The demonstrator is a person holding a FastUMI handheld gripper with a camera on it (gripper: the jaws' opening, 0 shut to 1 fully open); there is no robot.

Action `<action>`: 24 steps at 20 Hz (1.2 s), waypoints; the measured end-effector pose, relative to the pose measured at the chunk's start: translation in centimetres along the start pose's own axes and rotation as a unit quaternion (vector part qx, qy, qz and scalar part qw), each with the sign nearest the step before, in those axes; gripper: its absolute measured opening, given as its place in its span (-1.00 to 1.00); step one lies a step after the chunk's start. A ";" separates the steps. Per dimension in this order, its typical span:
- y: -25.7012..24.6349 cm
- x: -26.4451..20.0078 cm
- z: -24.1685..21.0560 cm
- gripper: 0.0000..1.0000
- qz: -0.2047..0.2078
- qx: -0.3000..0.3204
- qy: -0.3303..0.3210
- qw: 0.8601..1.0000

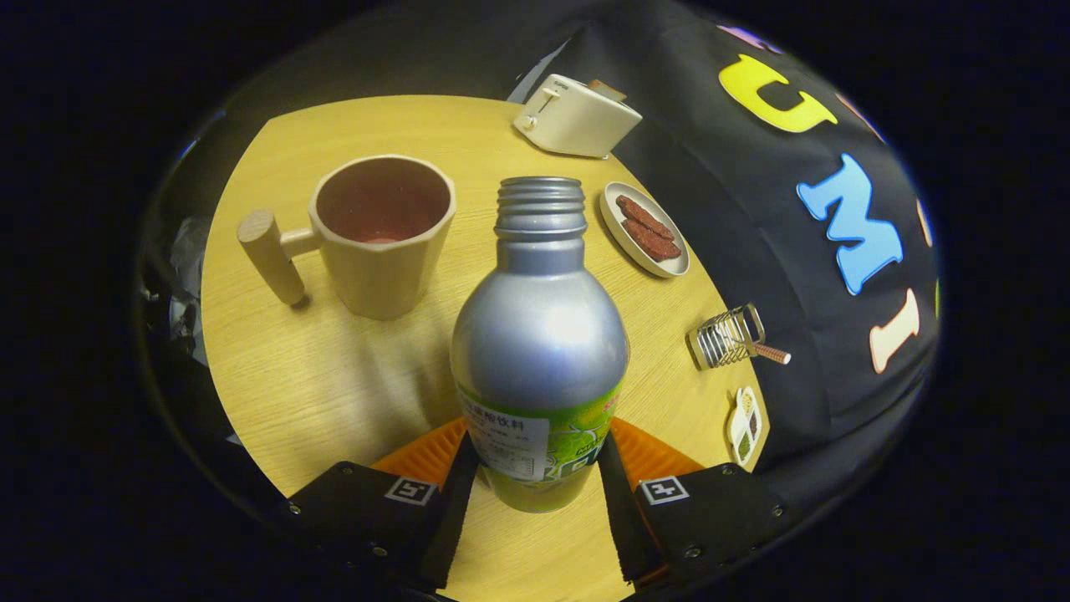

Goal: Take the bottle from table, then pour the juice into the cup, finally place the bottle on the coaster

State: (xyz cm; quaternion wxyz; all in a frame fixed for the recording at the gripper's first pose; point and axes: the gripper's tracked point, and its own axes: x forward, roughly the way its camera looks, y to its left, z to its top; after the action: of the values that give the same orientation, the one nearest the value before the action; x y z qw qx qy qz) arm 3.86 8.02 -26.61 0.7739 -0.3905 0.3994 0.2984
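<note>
A silver bottle (539, 334) with a green label and an open threaded neck stands upright between my fingers. My gripper (537, 447) is shut on its lower part, one black finger pressing each side of the label. An orange ribbed coaster (422, 456) lies under the bottle's base and shows on both sides of it; whether the base rests on it I cannot tell. Beyond the bottle to the left stands a beige faceted cup (380, 242) with a wooden peg handle. Its inside is reddish, with a little liquid at the bottom.
On the round wooden table (334, 376) a cream toaster (577, 117) sits at the far edge. A small plate with dark red slices (645, 230) lies right of the bottle's neck. Nearer on the right are a wire rack (729, 336) and a small card (744, 425).
</note>
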 end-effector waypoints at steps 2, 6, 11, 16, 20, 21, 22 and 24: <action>-0.3 0.3 0.3 0.47 0.004 0.025 -0.015 1.000; -0.9 0.9 1.2 0.47 0.008 0.068 -0.046 0.997; -1.5 1.4 2.9 0.47 0.016 0.135 -0.100 0.986; -2.3 2.3 3.8 0.47 0.030 0.200 -0.143 0.969; -3.9 3.0 4.4 0.49 0.030 0.238 -0.167 0.956; -4.3 3.2 4.6 0.49 0.032 0.247 -0.173 0.953; -4.5 3.4 4.9 0.49 0.036 0.258 -0.178 0.949; -5.1 3.8 5.2 0.49 0.038 0.276 -0.187 0.942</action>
State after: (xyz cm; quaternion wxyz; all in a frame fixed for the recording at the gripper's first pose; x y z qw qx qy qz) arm 11.72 10.30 -26.04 0.9002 -0.0835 0.3284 0.2736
